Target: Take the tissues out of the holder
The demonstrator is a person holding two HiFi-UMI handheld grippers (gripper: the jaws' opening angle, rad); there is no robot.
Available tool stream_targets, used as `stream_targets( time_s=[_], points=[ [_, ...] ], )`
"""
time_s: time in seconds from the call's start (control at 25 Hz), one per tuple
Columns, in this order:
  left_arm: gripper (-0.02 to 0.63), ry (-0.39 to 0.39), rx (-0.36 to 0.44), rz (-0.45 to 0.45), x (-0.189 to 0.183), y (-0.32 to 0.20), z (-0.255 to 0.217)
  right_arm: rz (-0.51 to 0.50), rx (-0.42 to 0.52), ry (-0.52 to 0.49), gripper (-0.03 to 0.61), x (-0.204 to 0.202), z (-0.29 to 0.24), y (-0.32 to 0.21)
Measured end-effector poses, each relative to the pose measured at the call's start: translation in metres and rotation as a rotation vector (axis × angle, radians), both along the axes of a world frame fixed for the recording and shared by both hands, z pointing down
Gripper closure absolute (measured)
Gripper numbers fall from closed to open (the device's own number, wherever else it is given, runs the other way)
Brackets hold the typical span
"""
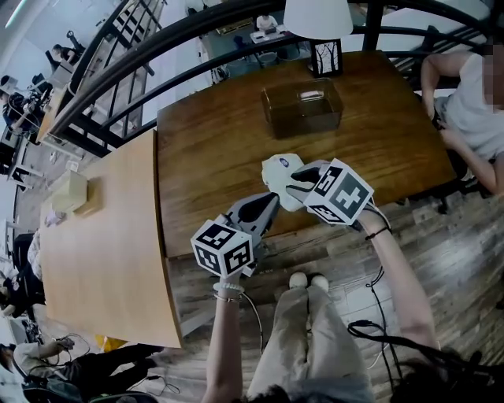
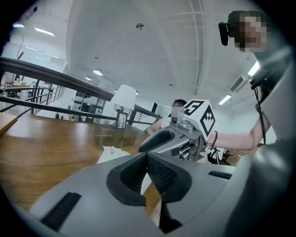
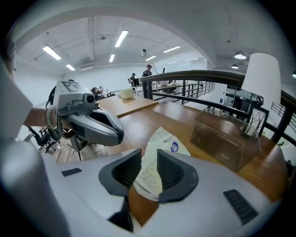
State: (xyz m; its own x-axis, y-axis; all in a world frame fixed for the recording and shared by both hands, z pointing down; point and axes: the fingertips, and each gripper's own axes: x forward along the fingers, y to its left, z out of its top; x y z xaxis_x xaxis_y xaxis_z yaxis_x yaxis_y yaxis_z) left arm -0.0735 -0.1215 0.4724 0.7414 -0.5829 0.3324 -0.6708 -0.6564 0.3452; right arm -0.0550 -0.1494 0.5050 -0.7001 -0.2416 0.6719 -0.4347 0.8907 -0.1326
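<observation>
The white tissue pack (image 1: 280,173) with a blue logo lies on the dark wooden table (image 1: 213,149) near its front edge. The clear plastic holder (image 1: 302,109) stands further back, apart from the pack. My right gripper (image 1: 301,179) reaches the pack from the right. In the right gripper view the pack (image 3: 164,141) sits between the jaws of the right gripper (image 3: 149,163), which stand apart and do not squeeze it. My left gripper (image 1: 269,206) hovers just below the pack with its jaws shut tip to tip (image 2: 147,156). Beyond it lie the pack (image 2: 111,153) and the holder (image 2: 115,134).
A lamp (image 1: 319,24) stands behind the holder. A seated person (image 1: 472,102) is at the table's right end. A lighter wooden table (image 1: 102,252) with a box (image 1: 69,191) adjoins on the left. A black railing (image 1: 118,86) curves behind.
</observation>
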Motion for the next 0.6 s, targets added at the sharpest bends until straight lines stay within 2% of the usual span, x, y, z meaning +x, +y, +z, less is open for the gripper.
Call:
stream_targets(
  time_s=[0.32, 0.4, 0.48, 0.6],
  points=[
    [0.606, -0.016, 0.061, 0.030, 0.007, 0.021, -0.043, 0.107, 0.010, -0.255, 0.490, 0.011, -0.074, 0.025],
    [0.606, -0.022, 0.090, 0.050, 0.012, 0.030, -0.059, 0.099, 0.033, -0.297, 0.497, 0.012, -0.093, 0.038],
    [0.606, -0.030, 0.127, 0.061, 0.013, 0.039, -0.074, 0.091, 0.066, -0.327, 0.540, 0.011, -0.109, 0.050],
    [0.606, -0.018, 0.180, 0.048, 0.009, 0.051, -0.097, 0.099, 0.116, -0.354, 0.560, 0.011, -0.127, 0.064]
  ],
)
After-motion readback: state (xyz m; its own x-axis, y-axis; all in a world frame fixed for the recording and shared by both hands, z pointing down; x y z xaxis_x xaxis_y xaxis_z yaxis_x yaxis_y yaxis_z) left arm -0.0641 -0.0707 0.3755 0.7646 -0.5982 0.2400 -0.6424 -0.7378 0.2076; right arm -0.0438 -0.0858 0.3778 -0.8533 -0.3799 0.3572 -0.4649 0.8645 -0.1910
